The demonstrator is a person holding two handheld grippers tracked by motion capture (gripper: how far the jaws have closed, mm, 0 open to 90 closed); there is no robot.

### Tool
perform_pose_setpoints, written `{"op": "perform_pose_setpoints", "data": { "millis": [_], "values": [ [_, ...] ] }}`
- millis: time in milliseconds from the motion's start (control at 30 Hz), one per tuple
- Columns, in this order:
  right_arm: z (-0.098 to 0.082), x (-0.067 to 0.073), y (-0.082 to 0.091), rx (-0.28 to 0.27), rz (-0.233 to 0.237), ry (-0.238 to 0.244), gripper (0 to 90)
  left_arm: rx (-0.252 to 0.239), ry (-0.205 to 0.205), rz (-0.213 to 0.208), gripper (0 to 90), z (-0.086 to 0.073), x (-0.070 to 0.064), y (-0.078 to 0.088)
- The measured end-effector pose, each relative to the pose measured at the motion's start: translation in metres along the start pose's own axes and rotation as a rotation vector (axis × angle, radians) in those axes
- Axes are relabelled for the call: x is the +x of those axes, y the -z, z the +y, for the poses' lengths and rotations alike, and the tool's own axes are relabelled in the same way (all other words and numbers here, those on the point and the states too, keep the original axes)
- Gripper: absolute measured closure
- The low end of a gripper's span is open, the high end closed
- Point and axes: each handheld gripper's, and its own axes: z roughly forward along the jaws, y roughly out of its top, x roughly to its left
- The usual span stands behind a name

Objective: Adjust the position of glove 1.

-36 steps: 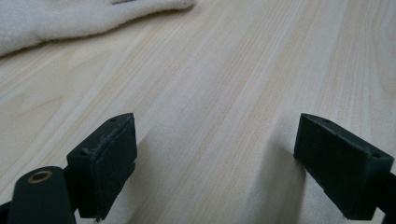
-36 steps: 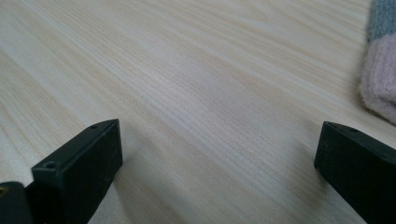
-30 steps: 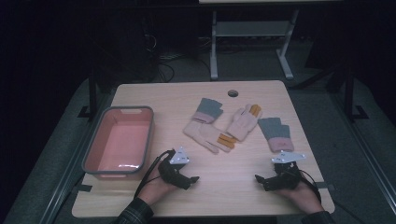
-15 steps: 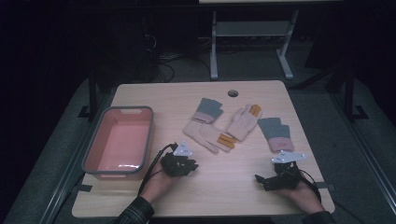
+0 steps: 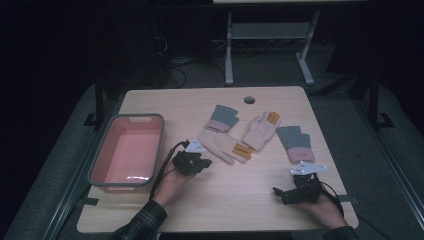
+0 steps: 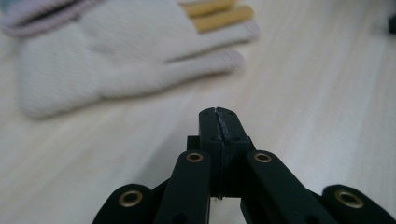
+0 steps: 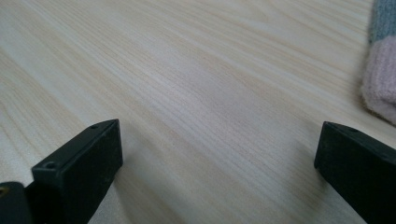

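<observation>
light wood table (image 5: 225, 200) with a round cable hole near its far edge, dark room around it, grey floor, a metal stand (image 5: 265, 45) behind. my left hand (image 5: 170, 182) comes in from the near edge, sleeve at the table's rim, holding my left gripper (image 5: 200, 162) low over the wood and pointing toward the gloves; its jaws have just been closing and now meet tip to tip with nothing between them. just ahead of them lies the cream glove (image 6: 116, 65), flat, cuff to one side, its yellow-tipped fingers (image 6: 219, 16) stretched away; close, not touched. my right gripper (image 5: 292, 192) sits near the right near corner, jaws spread wide over bare wood, empty; the pink cuff of the grey glove (image 7: 383, 60) lies just past one jaw, apart from it. in the high view a second cream glove (image 5: 261, 132) lies beside the first, their fingers close together, with another grey-and-pink glove (image 5: 222, 118) at the far side. pink bin (image 5: 100, 170) with a grey rim stands at the left of the table, beside my left hand. nothing lies between the shut jaws and the nearest glove.
</observation>
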Motion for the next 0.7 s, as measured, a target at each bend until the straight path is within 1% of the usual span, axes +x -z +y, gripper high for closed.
{"op": "perform_pose_setpoints", "data": {
  "millis": [67,133,300,400,500,567,633,700],
  "values": [
    [0.0,0.0,0.0,-0.001,0.0,0.001,0.8,-0.006,0.004,0.015,89.5,0.004,0.006,-0.002],
    [0.0,0.0,0.0,-0.001,0.0,0.001,0.8,-0.009,-0.003,0.036,89.5,0.009,0.011,-0.004],
    [0.0,0.0,0.0,-0.002,0.003,0.004,0.8,-0.029,0.008,0.074,89.4,0.019,0.023,-0.01],
    [0.0,0.0,0.0,-0.001,0.004,0.005,0.8,-0.028,0.01,0.106,89.5,0.024,0.032,-0.017],
    [0.001,0.0,-0.001,-0.002,0.006,0.006,0.8,-0.02,0.017,0.124,89.5,0.027,0.039,-0.025],
    [0.0,0.0,-0.001,-0.002,0.006,0.007,0.8,-0.016,0.024,0.124,89.5,0.028,0.042,-0.03],
    [0.001,0.0,-0.001,-0.002,0.008,0.008,0.8,-0.009,0.017,0.125,89.4,0.029,0.045,-0.037],
    [0.001,0.0,-0.001,-0.002,0.009,0.009,0.8,-0.002,0.024,0.12,89.4,0.029,0.047,-0.044]
  ]
}}
